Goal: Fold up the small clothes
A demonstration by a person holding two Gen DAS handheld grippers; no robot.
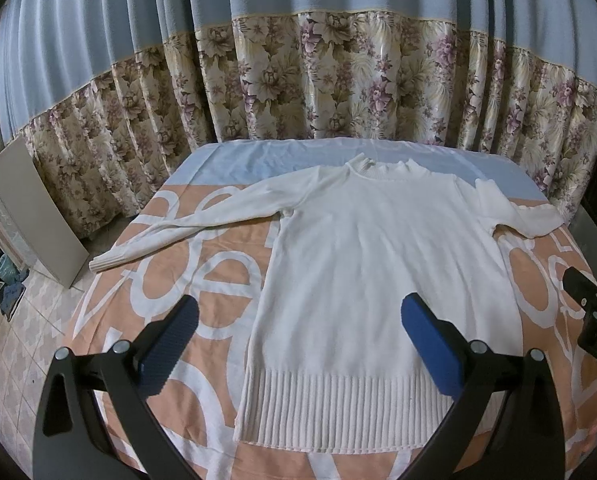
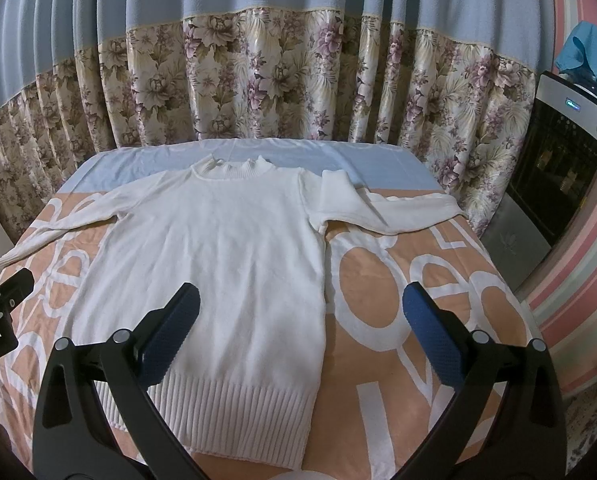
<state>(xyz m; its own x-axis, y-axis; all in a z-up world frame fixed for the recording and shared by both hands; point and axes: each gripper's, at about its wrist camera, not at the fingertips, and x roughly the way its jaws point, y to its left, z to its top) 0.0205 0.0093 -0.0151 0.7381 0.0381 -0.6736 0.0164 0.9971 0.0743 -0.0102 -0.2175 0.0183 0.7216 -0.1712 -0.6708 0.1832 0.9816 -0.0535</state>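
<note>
White sweater point(image 1: 362, 264) flat on bed point(image 1: 170, 320), hem at near edge, 0 folds yet; left gripper point(image 1: 298, 344) & right gripper point(image 2: 302, 340) wide, empty.

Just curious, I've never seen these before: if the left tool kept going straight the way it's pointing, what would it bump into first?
Probably the white sweater lying flat on the patterned sheet: the open left tool aims downward at its body, though depth is hard to judge.
</note>
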